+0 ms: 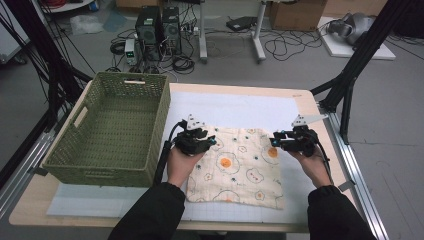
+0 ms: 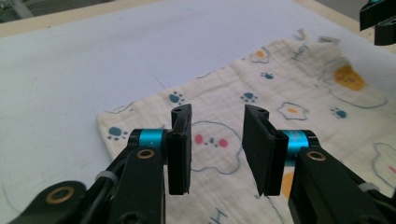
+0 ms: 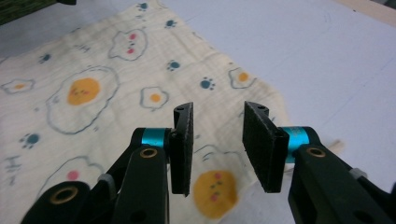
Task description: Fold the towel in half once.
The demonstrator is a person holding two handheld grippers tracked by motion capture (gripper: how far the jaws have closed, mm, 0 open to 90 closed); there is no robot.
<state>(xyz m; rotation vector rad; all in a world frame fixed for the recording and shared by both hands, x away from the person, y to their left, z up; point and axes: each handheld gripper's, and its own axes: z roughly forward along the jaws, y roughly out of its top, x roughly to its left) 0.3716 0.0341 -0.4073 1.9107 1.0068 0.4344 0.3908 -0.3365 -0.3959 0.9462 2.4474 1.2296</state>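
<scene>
A cream cloth [image 1: 240,165] printed with fried eggs and paw prints lies flat on the white mat [image 1: 240,107]. My left gripper [image 1: 212,141] hovers over the cloth's far left corner, and my right gripper [image 1: 275,141] is over its far right corner. In the left gripper view the jaws [image 2: 217,116] stand apart above the cloth [image 2: 280,93] with nothing between the pads. The right gripper view shows the same: the jaws [image 3: 217,114] are open above the cloth [image 3: 93,70] near its corner, and the pads do not touch the fabric.
A green woven basket [image 1: 159,125] stands on the table's left side, right beside the left hand. The white mat reaches beyond the cloth toward the far table edge [image 1: 240,88]. Black stand legs [image 1: 350,75] rise past the right edge.
</scene>
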